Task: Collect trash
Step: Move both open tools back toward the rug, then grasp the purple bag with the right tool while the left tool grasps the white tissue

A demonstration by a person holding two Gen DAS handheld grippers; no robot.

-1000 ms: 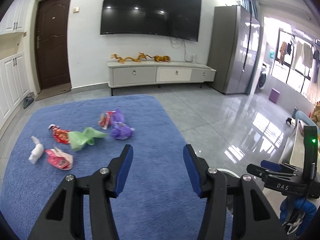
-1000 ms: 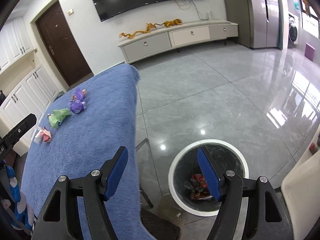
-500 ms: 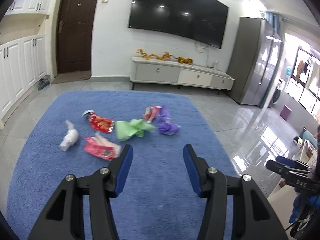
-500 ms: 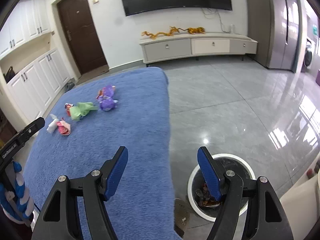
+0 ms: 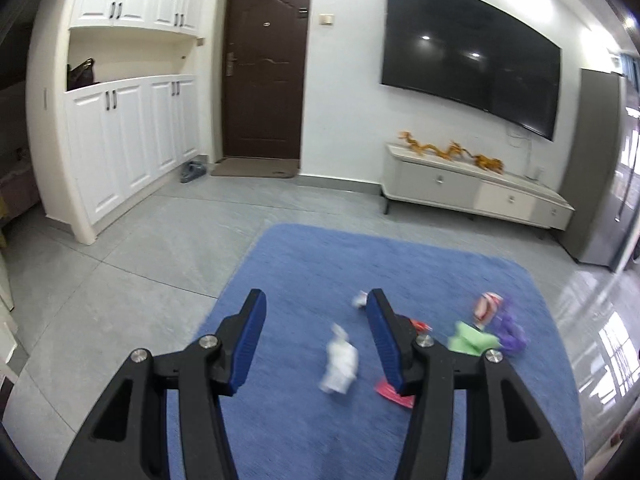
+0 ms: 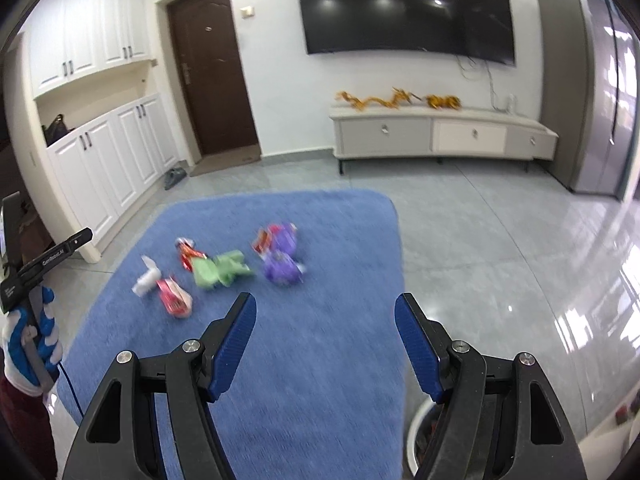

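Living-room floor, blue rug (image 5: 304, 432) strewn with trash. White wad (image 5: 340, 364) lies just ahead of the left gripper (image 5: 316, 344), between its half-open, empty jaws. Best: drop straight over it, pinch its middle. Right gripper (image 6: 325, 350) wider, empty; bin (image 6: 416, 428) just under its right finger.

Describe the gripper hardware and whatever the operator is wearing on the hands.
Both the left gripper and the right gripper are matte black, with angular cut-out arms, silver pivot screws and ribbed blue pads on the fingers. In the right wrist view the left unit's side shows white lettering, too blurred to read. The left hand wears a blue-and-white glove; a thin dark cable hangs below it.
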